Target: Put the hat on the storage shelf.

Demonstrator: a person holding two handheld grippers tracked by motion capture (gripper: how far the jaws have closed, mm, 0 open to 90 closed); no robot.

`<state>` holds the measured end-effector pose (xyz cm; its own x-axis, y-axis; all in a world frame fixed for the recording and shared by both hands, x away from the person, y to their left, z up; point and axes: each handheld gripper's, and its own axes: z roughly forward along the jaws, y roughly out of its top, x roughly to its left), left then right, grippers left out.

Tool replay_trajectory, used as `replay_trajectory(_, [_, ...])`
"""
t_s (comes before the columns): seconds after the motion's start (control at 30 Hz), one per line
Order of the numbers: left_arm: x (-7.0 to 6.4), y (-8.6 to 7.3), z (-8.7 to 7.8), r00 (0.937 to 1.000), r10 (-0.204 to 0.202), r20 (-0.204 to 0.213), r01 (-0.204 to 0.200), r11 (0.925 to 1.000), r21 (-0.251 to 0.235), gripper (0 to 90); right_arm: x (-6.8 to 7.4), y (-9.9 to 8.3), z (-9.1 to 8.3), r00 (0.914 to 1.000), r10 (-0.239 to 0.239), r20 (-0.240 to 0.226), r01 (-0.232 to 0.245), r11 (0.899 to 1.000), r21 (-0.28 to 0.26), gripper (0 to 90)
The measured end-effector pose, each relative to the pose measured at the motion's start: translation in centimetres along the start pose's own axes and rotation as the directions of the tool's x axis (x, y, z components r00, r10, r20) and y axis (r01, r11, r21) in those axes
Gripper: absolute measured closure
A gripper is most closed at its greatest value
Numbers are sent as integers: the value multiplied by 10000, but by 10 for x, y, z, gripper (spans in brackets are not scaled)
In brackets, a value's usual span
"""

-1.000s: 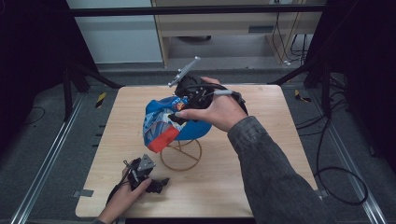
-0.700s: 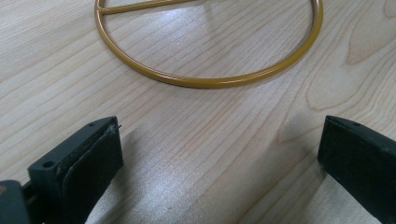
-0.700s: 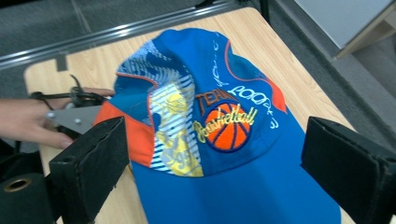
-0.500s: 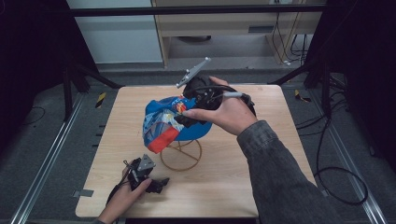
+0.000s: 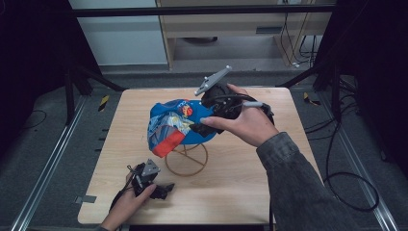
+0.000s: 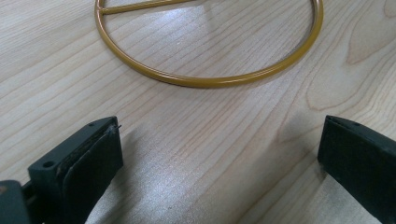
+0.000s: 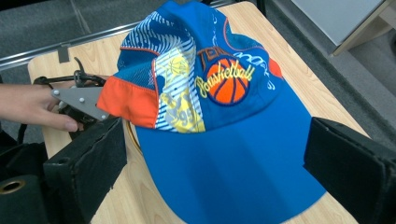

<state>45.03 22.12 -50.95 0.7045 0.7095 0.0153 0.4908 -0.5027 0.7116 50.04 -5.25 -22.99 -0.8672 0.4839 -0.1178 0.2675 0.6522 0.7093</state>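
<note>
R gripper [image 7: 215, 158] fingers [image 7: 84, 163] spread wide, nothing pinched; in the right gripper view the blue cap's [image 7: 219, 107] brim lies between them, contact w/ the pads can't be told. Cap is blue w/ white-striped panel, orange rear patch and a basketball logo on the front; in the high view it sits atop a gold wire stand [image 5: 186, 159] near the middle of the worktop [image 5: 240, 192], brim pointing toward the R gripper [image 5: 204, 124]. R hand [image 5: 245, 122] wraps the gripper body from the far-right side, grey three-cornered plate tilted up above it, sleeve running off to the bottom right. L gripper [image 6: 219, 154] fingers [image 6: 88, 158] also spread apart, empty, hovering low over or resting on bare wood — can't tell which; just ahead of them is the stand's round gold base ring w/ a cross bar. In the high view the L gripper [image 5: 156, 185] lies at the near-left part of the worktop, held by the L hand [image 5: 129, 201], near the stand's base but apart from it. Worktop is light wood; dark floor, cables and a pale cabinet lie beyond the far edge.
</note>
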Motion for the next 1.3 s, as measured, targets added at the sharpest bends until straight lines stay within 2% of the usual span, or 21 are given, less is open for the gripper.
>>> replay_trajectory(0.2, [0, 0, 0, 10000, 0, -8, 0, 10000, -6, 0, -2, -14, -10, 9999, 67, 120, -66, 9999, -121, 56])
replay_trajectory(0.6, [0, 0, 0, 10000, -13, -22, 12, 10000, -31, 0, -12, -48, -27, 9971, 606, 458, -587, 9974, -421, 55])
replay_trajectory(0.9, [0, 0, 0, 10000, 18, -22, -18, 10000, -12, 0, -20, -77, -36, 9897, 1181, 806, -1143, 9921, -508, 83])
replay_trajectory(1.17, [0, 0, 0, 10000, 19, -23, -19, 10000, -17, 0, -25, -108, -33, 9807, 1465, 1291, -1424, 9890, -411, 123])
replay_trajectory(1.3, [0, 0, 0, 10000, -24, -6, 24, 10000, -19, 0, -25, -125, -28, 9783, 1574, 1350, -1542, 9875, -341, 127])
